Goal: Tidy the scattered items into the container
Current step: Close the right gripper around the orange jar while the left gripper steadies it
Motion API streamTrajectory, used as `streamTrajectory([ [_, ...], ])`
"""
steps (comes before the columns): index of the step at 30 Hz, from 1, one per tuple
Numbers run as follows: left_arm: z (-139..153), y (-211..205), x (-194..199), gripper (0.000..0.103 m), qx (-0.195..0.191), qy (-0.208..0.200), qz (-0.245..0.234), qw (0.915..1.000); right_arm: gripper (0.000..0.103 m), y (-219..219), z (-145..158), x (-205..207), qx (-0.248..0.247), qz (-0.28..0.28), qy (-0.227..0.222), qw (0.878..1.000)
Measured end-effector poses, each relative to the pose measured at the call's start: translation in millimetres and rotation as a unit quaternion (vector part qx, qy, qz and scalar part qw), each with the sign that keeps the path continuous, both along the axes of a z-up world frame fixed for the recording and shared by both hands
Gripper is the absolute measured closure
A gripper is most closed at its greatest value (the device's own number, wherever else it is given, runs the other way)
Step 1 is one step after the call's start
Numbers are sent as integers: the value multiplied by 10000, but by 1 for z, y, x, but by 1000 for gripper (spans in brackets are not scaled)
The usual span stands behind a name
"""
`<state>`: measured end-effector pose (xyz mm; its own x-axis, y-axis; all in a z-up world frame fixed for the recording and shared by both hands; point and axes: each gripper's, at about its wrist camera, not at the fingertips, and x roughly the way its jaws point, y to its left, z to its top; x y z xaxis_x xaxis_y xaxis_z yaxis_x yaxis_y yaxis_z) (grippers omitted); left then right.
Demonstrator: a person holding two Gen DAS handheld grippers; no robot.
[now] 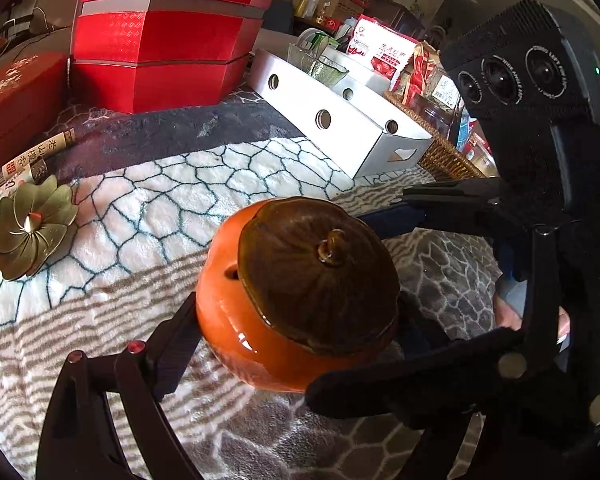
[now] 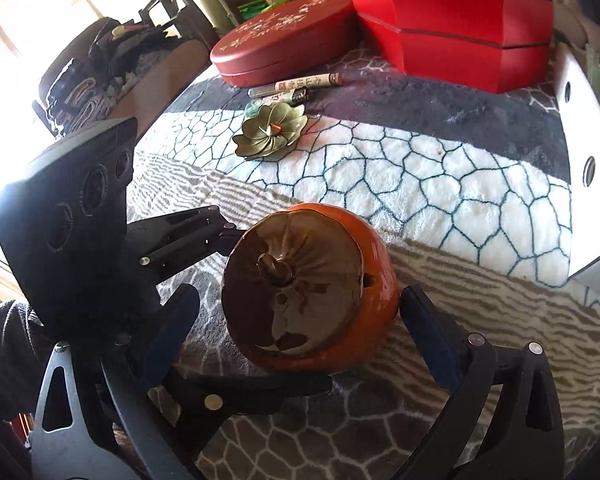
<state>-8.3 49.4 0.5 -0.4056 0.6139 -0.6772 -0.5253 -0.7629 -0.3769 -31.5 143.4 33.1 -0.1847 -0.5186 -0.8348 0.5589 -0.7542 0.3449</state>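
An orange ceramic jar with a brown lid sits tilted over the patterned rug. My left gripper is closed on its sides, fingers pressing the orange body. My right gripper comes from the opposite side and its fingers also bracket the jar; both grippers hold it together. A brass lotus-shaped dish lies on the white rug patch, also in the right wrist view. Incense tubes lie beside it. A round red lidded box stands beyond them.
A tall red gift box stands at the back. A white cardboard tray with holes and a wicker basket full of packets stand to the right. A chair piled with clothes is off the table's far edge.
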Motion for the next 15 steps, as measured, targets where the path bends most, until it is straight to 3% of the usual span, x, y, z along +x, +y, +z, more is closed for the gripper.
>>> streamTrajectory([
  [3, 0, 0, 1, 12, 38, 22, 3, 10000, 1, -2, -7, -5, -12, -33, -190, 9998],
  [5, -1, -1, 0, 12, 72, 21, 28, 10000, 8, -2, -10, -8, 7, -69, -231, 9997],
  [15, 6, 4, 0, 13, 226, 66, 109, 9997, 9, 14, -4, -6, -255, -302, -230, 9990],
])
